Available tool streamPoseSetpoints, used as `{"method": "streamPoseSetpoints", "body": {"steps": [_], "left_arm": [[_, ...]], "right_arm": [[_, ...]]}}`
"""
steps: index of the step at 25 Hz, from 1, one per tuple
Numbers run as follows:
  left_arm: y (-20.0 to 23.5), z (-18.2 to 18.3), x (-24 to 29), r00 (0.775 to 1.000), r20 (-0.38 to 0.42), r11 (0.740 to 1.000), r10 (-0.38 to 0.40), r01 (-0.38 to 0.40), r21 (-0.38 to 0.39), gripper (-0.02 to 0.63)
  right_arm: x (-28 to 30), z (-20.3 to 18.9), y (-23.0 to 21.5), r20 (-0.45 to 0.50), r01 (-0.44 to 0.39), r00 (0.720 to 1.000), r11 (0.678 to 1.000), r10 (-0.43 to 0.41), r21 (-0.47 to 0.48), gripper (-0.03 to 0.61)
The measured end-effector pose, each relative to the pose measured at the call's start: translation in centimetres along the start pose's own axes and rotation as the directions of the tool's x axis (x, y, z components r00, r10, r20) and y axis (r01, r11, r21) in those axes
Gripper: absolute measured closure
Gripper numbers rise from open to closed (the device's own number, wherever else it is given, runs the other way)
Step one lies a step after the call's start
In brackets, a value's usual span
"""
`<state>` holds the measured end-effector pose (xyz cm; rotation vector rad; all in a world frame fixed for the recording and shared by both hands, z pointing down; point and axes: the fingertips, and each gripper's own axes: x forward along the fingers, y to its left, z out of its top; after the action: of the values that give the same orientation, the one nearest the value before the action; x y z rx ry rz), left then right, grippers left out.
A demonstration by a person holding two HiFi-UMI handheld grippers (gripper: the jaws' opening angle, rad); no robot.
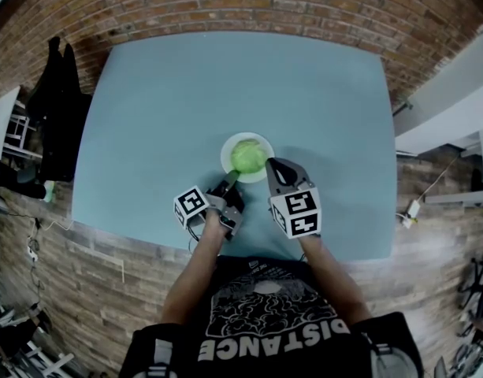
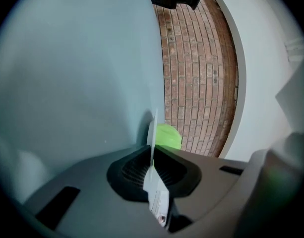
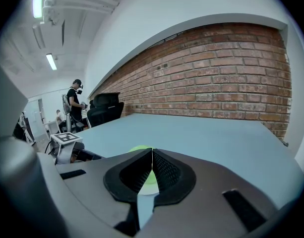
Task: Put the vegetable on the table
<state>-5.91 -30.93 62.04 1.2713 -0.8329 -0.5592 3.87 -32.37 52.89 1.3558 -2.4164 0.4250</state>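
My left gripper [image 1: 232,181], at frame centre, is clamping the plate [image 1: 225,153] rim steady; my right gripper [image 1: 271,164], jaws together and empty, should be opening wide around the vegetable [image 1: 248,156].

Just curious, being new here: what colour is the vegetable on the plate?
The vegetable is light green, shown best in the head view.

I see the round pale-green vegetable [image 1: 248,155] resting on a white plate [image 1: 227,150], just ahead of my left gripper [image 1: 230,183] and close beside my right gripper [image 1: 272,164]
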Motion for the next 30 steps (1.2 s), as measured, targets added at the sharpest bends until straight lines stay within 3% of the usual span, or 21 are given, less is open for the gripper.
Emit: {"method": "streamPoseSetpoints", "body": {"steps": [17, 23, 30], "left_arm": [[0.8, 1.2, 0.3, 0.981, 0.005, 0.974, 0.194, -0.193, 0.121, 0.586], [1.3, 1.7, 0.3, 0.946, 0.030, 0.923, 0.324, -0.323, 0.207, 0.586], [1.5, 2.1, 0.1, 0.910, 0.054, 0.864, 0.412, -0.409, 0.293, 0.583]], "right_arm": [[0.7, -0.5, 0.6, -0.012, -0.009, 1.000, 1.000, 0.009, -0.004, 0.569], [0.8, -0.7, 0.7, -0.010, -0.015, 1.000, 1.000, 0.015, -0.007, 0.569], [0.7, -0.9, 0.6, -0.019, -0.018, 1.000, 1.000, 0.018, 0.004, 0.569]]}}
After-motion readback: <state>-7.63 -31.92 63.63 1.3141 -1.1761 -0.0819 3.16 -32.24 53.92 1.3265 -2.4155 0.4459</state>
